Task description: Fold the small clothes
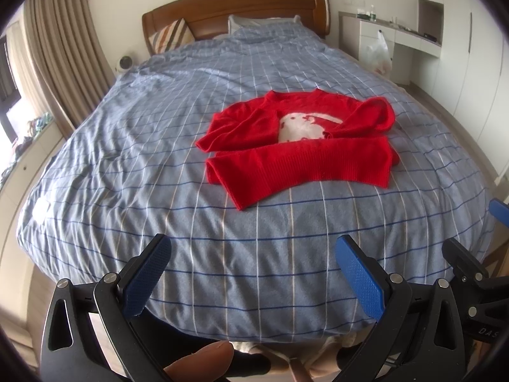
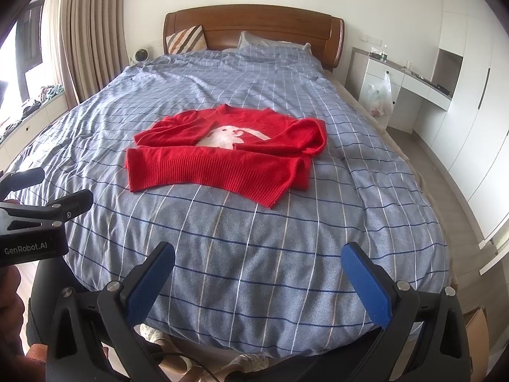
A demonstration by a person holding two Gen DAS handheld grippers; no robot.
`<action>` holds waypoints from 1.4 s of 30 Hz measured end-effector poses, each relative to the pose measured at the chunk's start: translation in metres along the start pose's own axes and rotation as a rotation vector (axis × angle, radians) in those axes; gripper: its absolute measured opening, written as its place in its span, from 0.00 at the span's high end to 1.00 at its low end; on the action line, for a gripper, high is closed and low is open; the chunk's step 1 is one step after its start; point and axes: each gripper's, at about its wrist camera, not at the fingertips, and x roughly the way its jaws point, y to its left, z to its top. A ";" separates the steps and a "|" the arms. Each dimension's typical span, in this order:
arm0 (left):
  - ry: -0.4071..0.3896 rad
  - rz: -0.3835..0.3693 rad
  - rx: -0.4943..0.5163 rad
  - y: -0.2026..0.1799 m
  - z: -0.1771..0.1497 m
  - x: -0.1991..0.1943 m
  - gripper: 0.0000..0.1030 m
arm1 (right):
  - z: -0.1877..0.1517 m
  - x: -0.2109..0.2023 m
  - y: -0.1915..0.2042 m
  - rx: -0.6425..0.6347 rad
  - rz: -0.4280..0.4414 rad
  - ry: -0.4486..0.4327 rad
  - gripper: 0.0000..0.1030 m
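A small red knitted sweater (image 1: 296, 146) with a white animal motif lies on the middle of the bed, both sleeves folded in over the chest and the ribbed hem turned up toward me. The same sweater (image 2: 222, 156) shows in the right wrist view. My left gripper (image 1: 251, 254) hovers over the bed's near end, well short of the sweater, open with nothing between its blue pads. My right gripper (image 2: 257, 261) is held likewise, open and empty. The left gripper's body (image 2: 35, 222) shows at the left edge of the right wrist view.
A blue checked duvet (image 1: 159, 159) covers the bed, with a wooden headboard (image 1: 235, 3) and pillows at the far end. Curtains (image 1: 63, 38) hang on the left. A white desk (image 1: 397, 35) with a plastic bag and wardrobes stand on the right. Slippered feet show below the bed's near edge.
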 end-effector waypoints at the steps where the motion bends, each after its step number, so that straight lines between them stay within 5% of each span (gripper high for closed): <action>1: 0.000 0.000 0.000 0.000 0.000 0.000 0.00 | 0.000 0.000 0.000 0.000 0.000 0.000 0.00; 30: 0.005 0.000 0.000 0.003 -0.003 -0.001 0.00 | -0.001 0.001 0.004 -0.007 0.000 0.003 0.00; 42: -0.010 0.044 0.020 0.028 0.000 -0.001 0.00 | 0.005 -0.002 0.009 -0.111 -0.014 -0.032 0.00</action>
